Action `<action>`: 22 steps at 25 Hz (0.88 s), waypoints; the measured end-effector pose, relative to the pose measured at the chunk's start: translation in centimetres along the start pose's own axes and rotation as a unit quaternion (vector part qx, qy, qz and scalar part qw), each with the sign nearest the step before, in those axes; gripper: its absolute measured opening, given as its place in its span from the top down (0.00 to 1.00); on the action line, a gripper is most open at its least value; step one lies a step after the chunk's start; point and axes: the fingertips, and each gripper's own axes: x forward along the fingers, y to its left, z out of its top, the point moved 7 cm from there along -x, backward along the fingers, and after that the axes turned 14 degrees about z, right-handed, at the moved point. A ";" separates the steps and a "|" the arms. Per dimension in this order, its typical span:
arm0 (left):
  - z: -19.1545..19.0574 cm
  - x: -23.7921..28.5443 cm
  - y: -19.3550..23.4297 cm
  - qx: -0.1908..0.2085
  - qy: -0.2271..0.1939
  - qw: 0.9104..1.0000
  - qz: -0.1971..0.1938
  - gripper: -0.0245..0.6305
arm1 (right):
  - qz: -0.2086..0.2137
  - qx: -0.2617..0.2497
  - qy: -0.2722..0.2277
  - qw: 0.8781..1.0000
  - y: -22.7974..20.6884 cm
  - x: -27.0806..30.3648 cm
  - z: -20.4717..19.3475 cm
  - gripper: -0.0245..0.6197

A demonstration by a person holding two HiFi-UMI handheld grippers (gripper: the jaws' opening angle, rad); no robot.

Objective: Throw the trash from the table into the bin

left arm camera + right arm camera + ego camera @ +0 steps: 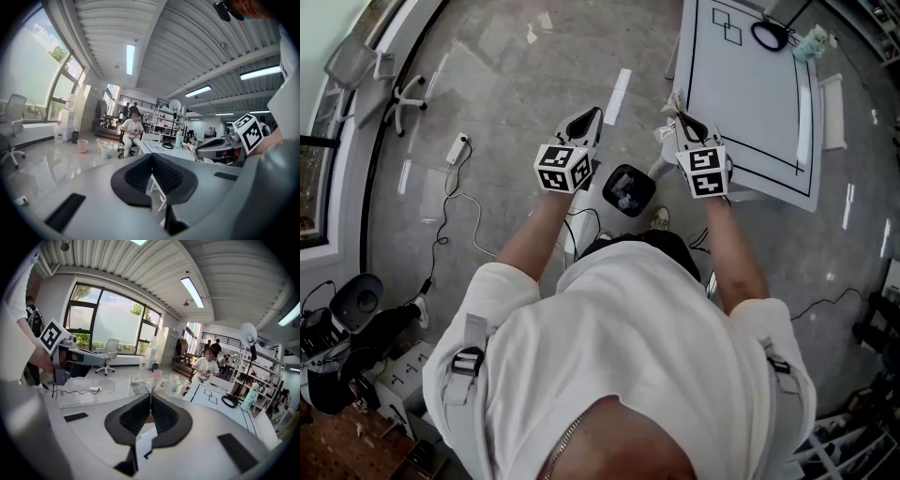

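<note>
In the head view, both grippers are held out above the floor, left of the white table [750, 94]. My right gripper [679, 119] is shut on a crumpled pale wrapper [672, 105]; in the right gripper view the wrapper [140, 386] sticks out beyond the closed fingertips of that gripper [150, 397]. My left gripper [584, 123] is shut with nothing in it, and the left gripper view shows its jaws [151, 157] pressed together. A small black bin [628, 189] with trash inside stands on the floor below, between the two grippers.
On the table lie a black ring [769, 36] and a teal bottle [812, 41]. A power strip with cable [457, 148] and an office chair [401, 94] are on the floor at left. A seated person [206, 366] and small buckets [83, 145] are farther off.
</note>
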 end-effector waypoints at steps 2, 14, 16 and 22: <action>-0.2 -1.6 1.3 0.001 0.000 1.000 0.002 0.95 | 0.004 -0.003 -0.003 1.000 2.3 0.3 0.5 0.94; -5.6 -7.9 4.7 -0.018 0.043 0.998 0.040 0.95 | 0.072 -0.006 0.047 0.996 11.5 2.8 -3.5 0.94; -6.8 -8.4 5.0 -0.021 0.056 0.997 0.051 0.95 | 0.086 -0.008 0.054 0.995 12.4 3.5 -4.6 0.94; -11.8 -9.4 4.9 -0.026 0.105 0.991 0.078 0.95 | 0.129 0.006 0.100 0.987 15.0 5.2 -10.1 0.94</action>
